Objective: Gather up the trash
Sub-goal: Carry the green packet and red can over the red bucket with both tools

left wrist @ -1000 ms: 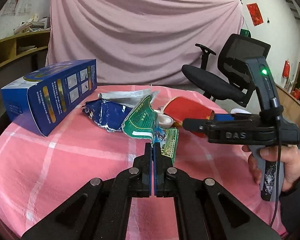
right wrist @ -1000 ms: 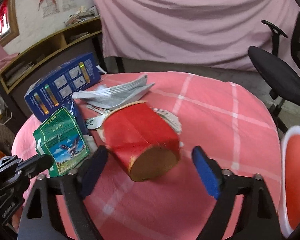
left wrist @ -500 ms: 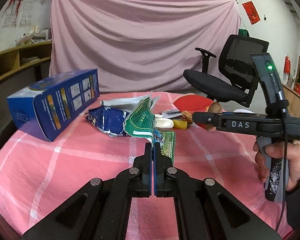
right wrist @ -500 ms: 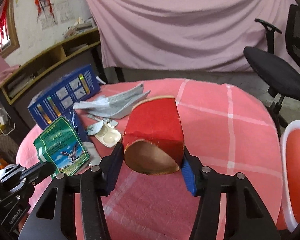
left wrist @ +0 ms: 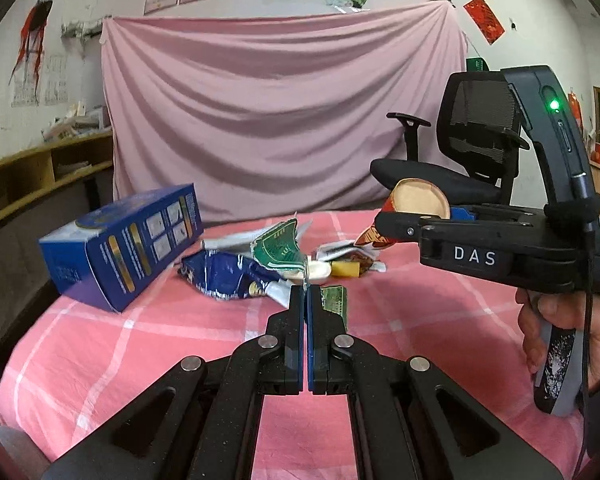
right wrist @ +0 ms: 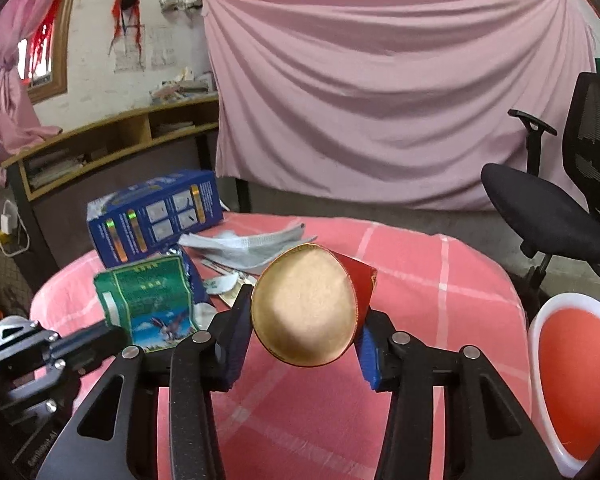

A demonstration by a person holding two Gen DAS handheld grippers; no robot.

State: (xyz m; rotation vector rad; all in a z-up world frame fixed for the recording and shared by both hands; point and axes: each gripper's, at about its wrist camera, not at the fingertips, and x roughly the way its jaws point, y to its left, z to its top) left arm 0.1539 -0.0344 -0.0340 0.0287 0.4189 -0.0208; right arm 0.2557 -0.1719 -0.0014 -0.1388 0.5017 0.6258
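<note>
My right gripper (right wrist: 303, 336) is closing its jaws on a red paper cup (right wrist: 305, 304). Both blue pads press its sides, and its gold bottom faces the camera. The cup hangs tilted, clear of the pink checked tablecloth (right wrist: 420, 280). In the left wrist view the same cup (left wrist: 420, 200) sits at the tip of the right gripper (left wrist: 384, 226). My left gripper (left wrist: 304, 294) is shut on a green printed packet (left wrist: 280, 244). It holds the packet upright near the trash pile. The right wrist view shows that packet (right wrist: 148, 300) at the left gripper's fingers (right wrist: 100, 340).
A blue carton (left wrist: 120, 244) lies at the table's left. Beside it are a blue foil bag (left wrist: 228, 276), a grey wrapper (right wrist: 248, 242) and small scraps (left wrist: 344, 269). A black office chair (left wrist: 472, 152) stands behind. A red round container with a white rim (right wrist: 572, 380) stands by the table's right edge.
The right gripper's jaws closed around the red cup and raised it off the cloth, with its bottom tipped toward the camera. The left gripper kept the green packet and swung upward.
</note>
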